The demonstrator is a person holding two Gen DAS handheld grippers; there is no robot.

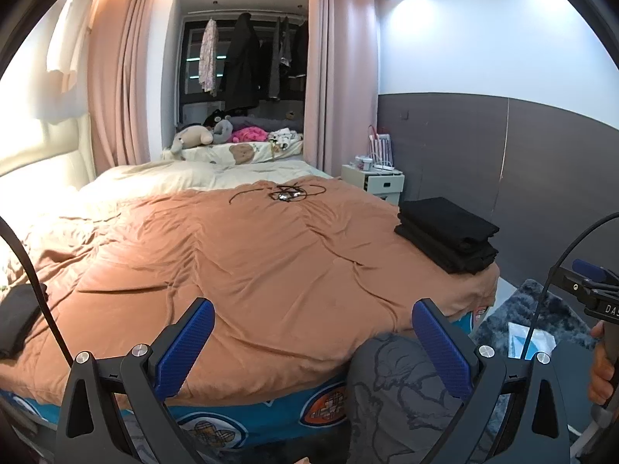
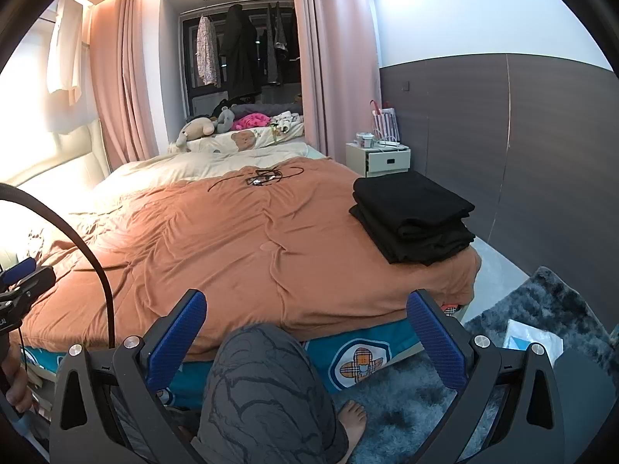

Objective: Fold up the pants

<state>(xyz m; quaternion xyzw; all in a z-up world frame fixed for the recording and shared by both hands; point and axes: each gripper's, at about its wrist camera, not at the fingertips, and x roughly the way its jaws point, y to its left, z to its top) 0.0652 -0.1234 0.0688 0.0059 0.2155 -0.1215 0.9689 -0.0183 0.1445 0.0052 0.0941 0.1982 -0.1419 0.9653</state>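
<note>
A stack of folded black pants (image 1: 448, 234) lies on the right front corner of the bed's orange cover (image 1: 247, 255); it also shows in the right wrist view (image 2: 412, 216). Another dark garment (image 1: 17, 319) lies at the bed's left edge. My left gripper (image 1: 313, 342) is open and empty, held off the bed's front edge. My right gripper (image 2: 305, 334) is open and empty, above the person's knee (image 2: 263, 386). Each gripper's body shows at the edge of the other's view.
A tangle of black cord (image 1: 284, 192) lies at the far middle of the cover. Pillows and soft toys (image 1: 216, 135) lie beyond. A white bedside cabinet (image 1: 381, 179) stands at the far right. A shaggy grey rug (image 2: 541, 309) with a plastic bag covers the floor.
</note>
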